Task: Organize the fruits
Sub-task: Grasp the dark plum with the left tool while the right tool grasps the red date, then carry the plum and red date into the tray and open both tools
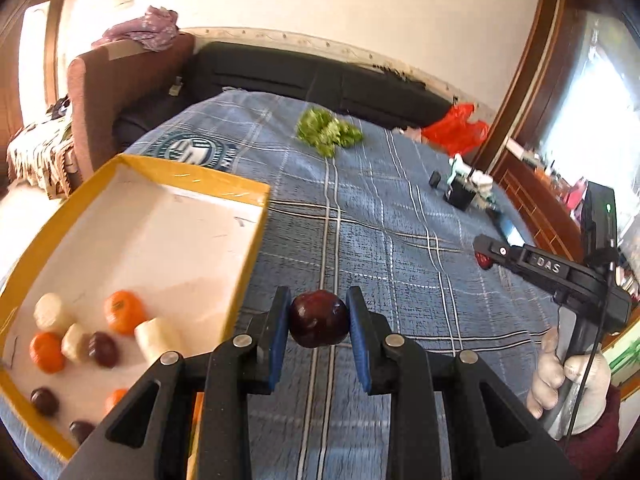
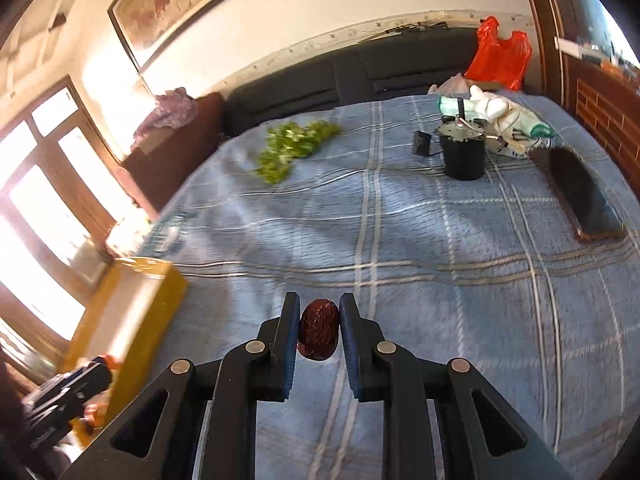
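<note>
Left tool point(image 1: 319, 322), low centre of the left wrist view: clamped on a dark plum point(image 1: 319, 319), blue pads point(image 1: 280, 328) pressing its two sides at mid-height, presumably so the round fruit cannot roll out during carrying. Held clear above the blue plaid bed cover point(image 1: 400, 240), not resting on it, just right of the yellow-rimmed box point(image 1: 248, 190) filling the lower left of that frame; likely on its way over the rim. Inside the box, already gathered on the white floor: oranges point(image 1: 124, 312), pale white chunks point(image 1: 158, 338) and more dark plums point(image 1: 103, 349), loosely clustered toward the near corner, which fits a box used as the collecting place. Right tool point(image 2: 319, 330), low centre of the right wrist view: pinched shut on a wrinkled red date point(image 2: 319, 330), gripped across its narrow width with the long axis roughly upright, a sensible hold for a small oval thing. Also lifted off the bed cover, with the box corner point(image 2: 160, 288) at the lower left of that frame, so a drop there looks like the next aim. Farther out, upper middle of both views: green grapes point(image 2: 296, 150) lying alone on the bed, not yet collected. Upper right: a black canister point(image 2: 464, 152), white gloves point(image 2: 500, 108) and a red plastic bag point(image 2: 500, 56), apparently no part of the sorting. At the right edge of the left view, a gloved hand point(image 1: 568, 384) around the right tool's handle.
</note>
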Demonstrator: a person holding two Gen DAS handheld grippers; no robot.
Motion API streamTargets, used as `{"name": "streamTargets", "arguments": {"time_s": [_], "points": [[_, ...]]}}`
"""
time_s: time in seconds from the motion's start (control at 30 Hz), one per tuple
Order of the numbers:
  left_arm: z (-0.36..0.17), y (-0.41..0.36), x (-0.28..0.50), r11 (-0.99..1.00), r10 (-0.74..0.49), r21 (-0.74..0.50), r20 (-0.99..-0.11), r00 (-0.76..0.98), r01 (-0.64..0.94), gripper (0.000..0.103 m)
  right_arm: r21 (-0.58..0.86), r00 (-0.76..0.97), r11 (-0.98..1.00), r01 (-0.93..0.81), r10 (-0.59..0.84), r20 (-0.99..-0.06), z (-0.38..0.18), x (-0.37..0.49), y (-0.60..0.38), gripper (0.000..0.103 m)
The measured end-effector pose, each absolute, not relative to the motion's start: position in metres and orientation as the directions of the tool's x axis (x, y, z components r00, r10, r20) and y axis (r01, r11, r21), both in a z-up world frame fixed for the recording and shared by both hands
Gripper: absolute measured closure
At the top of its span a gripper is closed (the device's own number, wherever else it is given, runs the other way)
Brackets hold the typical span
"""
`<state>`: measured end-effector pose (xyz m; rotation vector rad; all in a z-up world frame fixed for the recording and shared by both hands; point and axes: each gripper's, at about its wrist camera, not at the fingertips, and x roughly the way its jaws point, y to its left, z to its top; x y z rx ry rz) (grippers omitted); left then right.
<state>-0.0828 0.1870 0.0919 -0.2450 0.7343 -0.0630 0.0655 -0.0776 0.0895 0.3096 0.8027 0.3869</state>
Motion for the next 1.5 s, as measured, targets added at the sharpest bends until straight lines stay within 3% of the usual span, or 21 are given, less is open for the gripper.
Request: {"name": "streamTargets", "arguments": {"time_s": [0.17, 0.6, 1.0, 1.5], "points": [[0.102, 0.216, -0.112, 0.957, -0.121, -0.279, -0.628, 0.769, -0.077, 0.076, 0.477, 0.595, 0.840, -0.260, 0.528, -0.606, 0.103, 0.043, -0.066, 0.081], [0.092, 0.297, -0.163, 0.917, 0.033, -0.289, -0.631, 0.775, -0.274, 0.075, 0.418, 0.546, 0.806, -0.420, 0.592, -0.593, 0.128, -0.012, 0.010, 0.080], [0.076, 0.342, -0.182, 0.877, 0.125, -0.279, -0.654, 0.746, -0.391, 0.075, 0.425, 0.376, 0.708, -0.564, 0.678, -0.631, 0.103, -0.045, 0.114, 0.080], [0.057, 0.355, -0.159, 0.875, 0.170, -0.224, -0.687, 0.706, -0.429, 0.075, 0.395, 0.290, 0.694, -0.602, 0.651, -0.701, 0.079, -0.030, 0.192, 0.080]]}}
